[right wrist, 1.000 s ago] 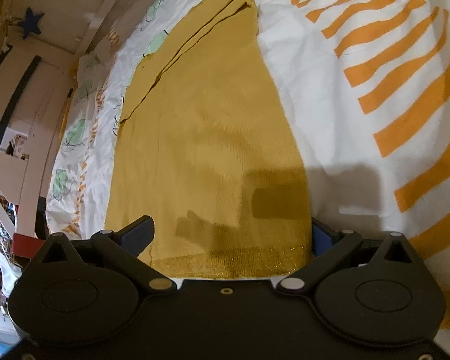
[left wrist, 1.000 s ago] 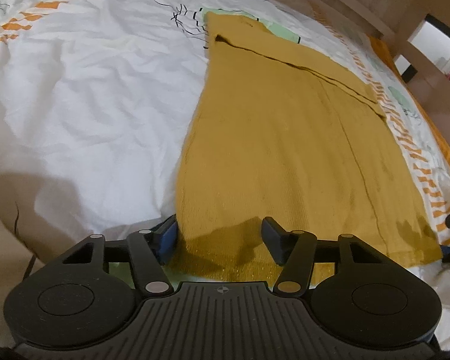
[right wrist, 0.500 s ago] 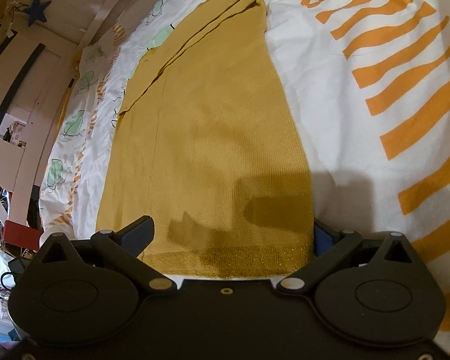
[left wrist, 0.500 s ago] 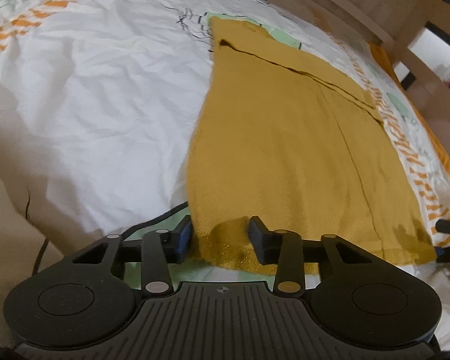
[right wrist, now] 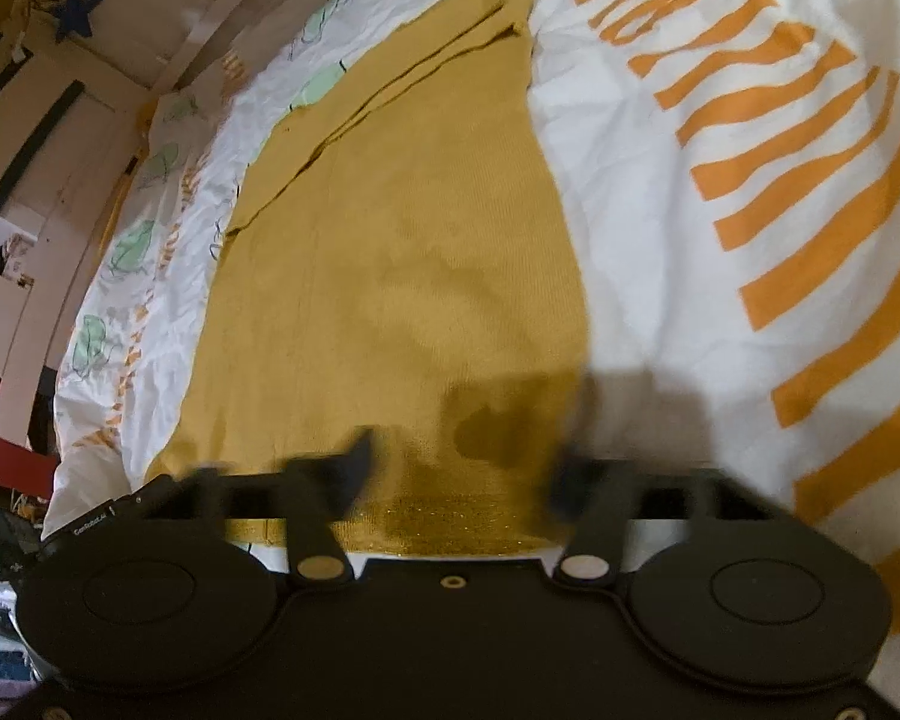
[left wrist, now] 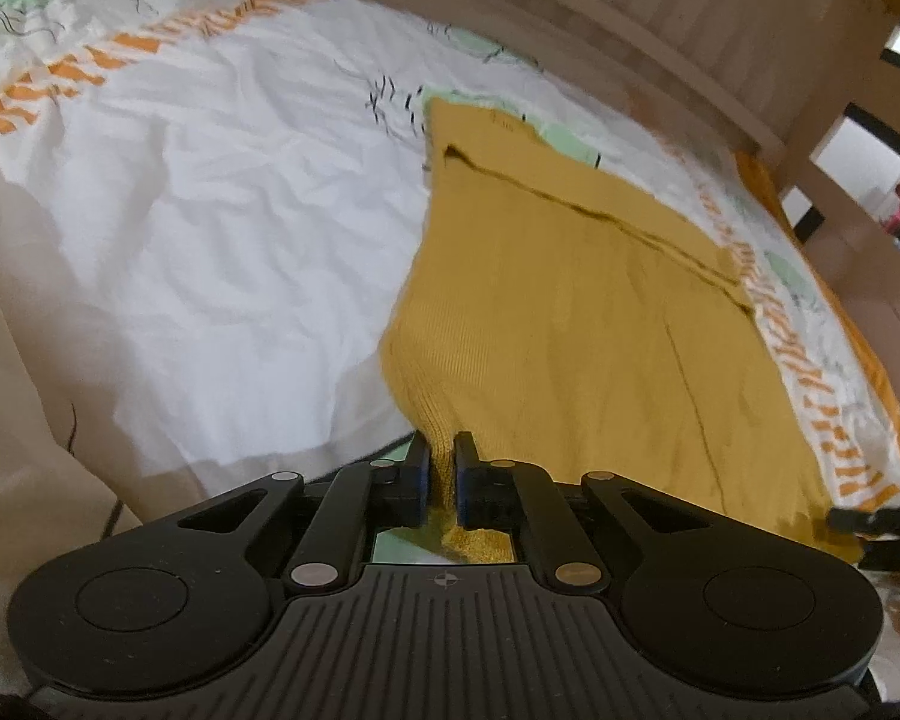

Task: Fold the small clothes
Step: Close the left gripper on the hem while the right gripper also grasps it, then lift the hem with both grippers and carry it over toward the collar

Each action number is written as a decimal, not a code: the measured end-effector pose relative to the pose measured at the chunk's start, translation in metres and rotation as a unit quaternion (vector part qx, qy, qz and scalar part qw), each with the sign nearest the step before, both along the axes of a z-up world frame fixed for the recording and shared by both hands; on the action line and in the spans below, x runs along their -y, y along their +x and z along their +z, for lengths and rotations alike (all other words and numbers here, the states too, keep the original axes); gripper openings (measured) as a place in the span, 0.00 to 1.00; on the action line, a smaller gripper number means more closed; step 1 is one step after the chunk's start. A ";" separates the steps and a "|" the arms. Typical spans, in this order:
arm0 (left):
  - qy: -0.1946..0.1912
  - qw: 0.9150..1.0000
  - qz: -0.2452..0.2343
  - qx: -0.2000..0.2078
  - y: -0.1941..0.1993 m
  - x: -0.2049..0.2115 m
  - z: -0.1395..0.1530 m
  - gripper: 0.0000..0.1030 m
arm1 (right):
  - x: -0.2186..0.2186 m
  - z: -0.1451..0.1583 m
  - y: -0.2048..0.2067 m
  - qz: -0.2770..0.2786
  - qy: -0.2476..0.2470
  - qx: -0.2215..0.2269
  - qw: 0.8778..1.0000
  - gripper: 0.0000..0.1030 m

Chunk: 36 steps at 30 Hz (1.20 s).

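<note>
Left tool [left wrist: 441,474] now pinching sweater [left wrist: 570,330] — right tool [right wrist: 462,468] blurred

A big bed [left wrist: 222,228] carries everything, covered with a wrinkled white sheet [right wrist: 660,192] that has orange stripes and green leaf pictures. A yellow knit garment [left wrist: 570,330] lies flat on the sheet, stretched long toward the far side. A wooden bed frame [left wrist: 690,18] runs along the bed's far edge.
</note>
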<state>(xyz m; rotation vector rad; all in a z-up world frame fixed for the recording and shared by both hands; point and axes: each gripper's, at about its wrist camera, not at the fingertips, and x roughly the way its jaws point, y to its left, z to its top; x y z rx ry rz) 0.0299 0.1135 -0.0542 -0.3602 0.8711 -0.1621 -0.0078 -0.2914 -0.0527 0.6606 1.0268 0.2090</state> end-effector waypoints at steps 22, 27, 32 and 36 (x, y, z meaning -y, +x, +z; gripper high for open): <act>-0.015 0.996 0.008 0.085 0.034 -0.001 0.062 0.06 | 0.010 0.062 0.018 -0.034 0.000 0.158 0.987 0.13; -0.017 0.994 0.008 0.105 0.057 0.001 0.076 0.06 | 0.013 0.077 0.042 -0.032 -0.011 0.178 0.983 0.13; -0.021 0.993 0.016 0.119 0.087 0.001 0.083 0.06 | 0.018 0.085 0.071 -0.032 -0.015 0.187 0.982 0.13; -0.027 0.992 0.022 0.124 0.116 0.001 0.086 0.06 | 0.023 0.089 0.098 -0.039 -0.016 0.190 0.981 0.13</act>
